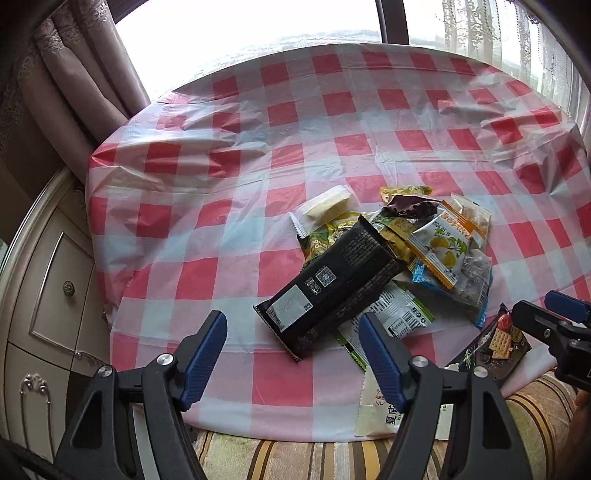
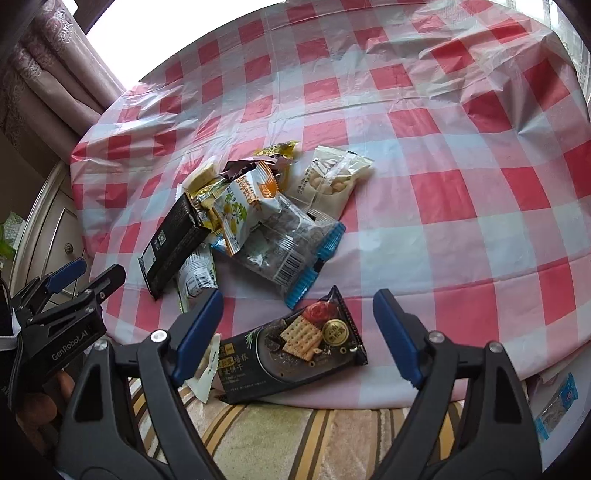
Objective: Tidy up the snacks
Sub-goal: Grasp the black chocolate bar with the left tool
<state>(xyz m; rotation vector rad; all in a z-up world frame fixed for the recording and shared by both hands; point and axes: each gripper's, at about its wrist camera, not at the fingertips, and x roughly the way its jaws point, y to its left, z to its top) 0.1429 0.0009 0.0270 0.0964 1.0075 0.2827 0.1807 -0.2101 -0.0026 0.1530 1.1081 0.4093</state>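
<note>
Snack pile [image 1: 399, 251] sits mid-right of left wrist view, center-left in right wrist view, on the tabletop [image 1: 258, 147] w/ red-white check cloth. Long black pack [image 1: 328, 284] lies diagonal on top of pile's left side, label end toward lower left. Under its lower end: white-green pack [image 1: 399, 317]. Right of it: lemon pack [image 1: 443, 247] w/ orange edge, overlapping a clear pack w/ blue ends [image 2: 288, 251]. Peanut pack [image 2: 332, 177] at pile's upper right in right wrist view, touching the clear pack. Pale yellow block [image 1: 328, 205] at pile's upper left in left wrist view.

Cracker pack [image 2: 299, 350], dark, apart from pile, at near tabletop edge, bottom center of right wrist view; part overhangs the edge. Cream pack [image 1: 376, 410] also at near edge, just left of cracker pack.

Left gripper [image 1: 291, 354]: open, nothing between pads, above near tabletop edge; right pad overlaps white-green pack in view, contact can't tell. Right gripper [image 2: 295, 336]: open wide, cracker pack sits between fingers in view, pads not pressing it. Each gripper shows in the other cam's lower corner.

Outward: striped fabric [image 2: 295, 435] below tabletop edge, curtain [image 1: 74, 74] upper left, white cabinet [image 1: 48, 295] left, bright window [image 1: 240, 22] at top. Small blue pack [image 2: 557, 406] lower right of right wrist view, off the tabletop.
</note>
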